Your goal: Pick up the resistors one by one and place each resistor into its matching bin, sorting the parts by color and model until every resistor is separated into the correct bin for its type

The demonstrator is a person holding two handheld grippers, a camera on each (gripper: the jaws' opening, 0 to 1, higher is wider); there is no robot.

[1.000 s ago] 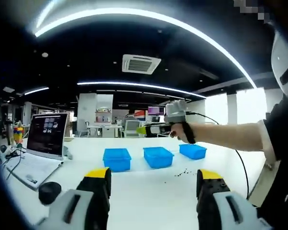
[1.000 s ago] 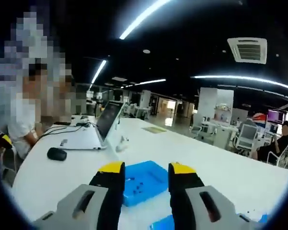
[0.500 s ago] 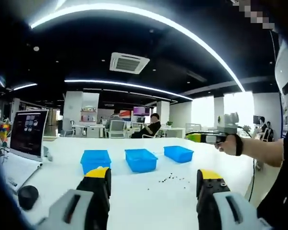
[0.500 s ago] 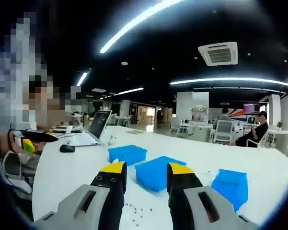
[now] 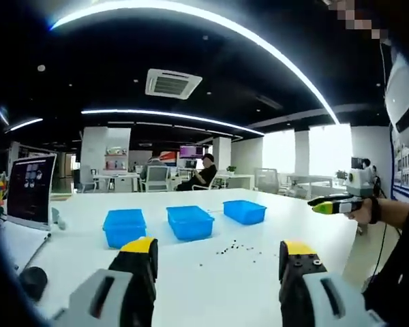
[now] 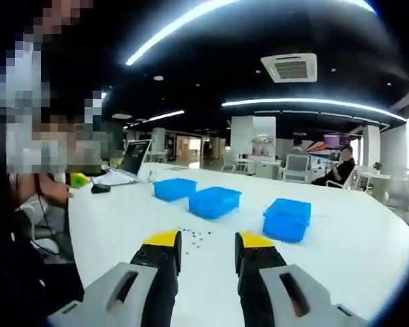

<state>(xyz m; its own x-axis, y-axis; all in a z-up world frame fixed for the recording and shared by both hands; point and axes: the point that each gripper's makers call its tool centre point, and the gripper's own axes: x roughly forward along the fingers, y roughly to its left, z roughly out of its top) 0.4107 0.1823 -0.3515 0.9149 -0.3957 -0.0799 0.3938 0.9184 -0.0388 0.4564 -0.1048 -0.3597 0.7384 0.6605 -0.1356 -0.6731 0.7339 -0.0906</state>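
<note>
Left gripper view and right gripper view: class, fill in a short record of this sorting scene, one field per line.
surface: white table
bins: three blue bins in a row, apart from each other
resistors: small dark resistors scattered loose on the table in front of the bins
left gripper: jaws open, holding nothing
right gripper: jaws open, holding nothing, raised above the table
other items: laptop and a black mouse at the table's far left
sorting: not yet begun

In the left gripper view the left gripper (image 5: 218, 253) rises from six o'clock with jaws set wide apart and empty, the right gripper (image 5: 325, 204) held level at three o'clock in the person's hand (image 5: 362, 211), while the right gripper view shows its jaws parted, nothing between.
</note>
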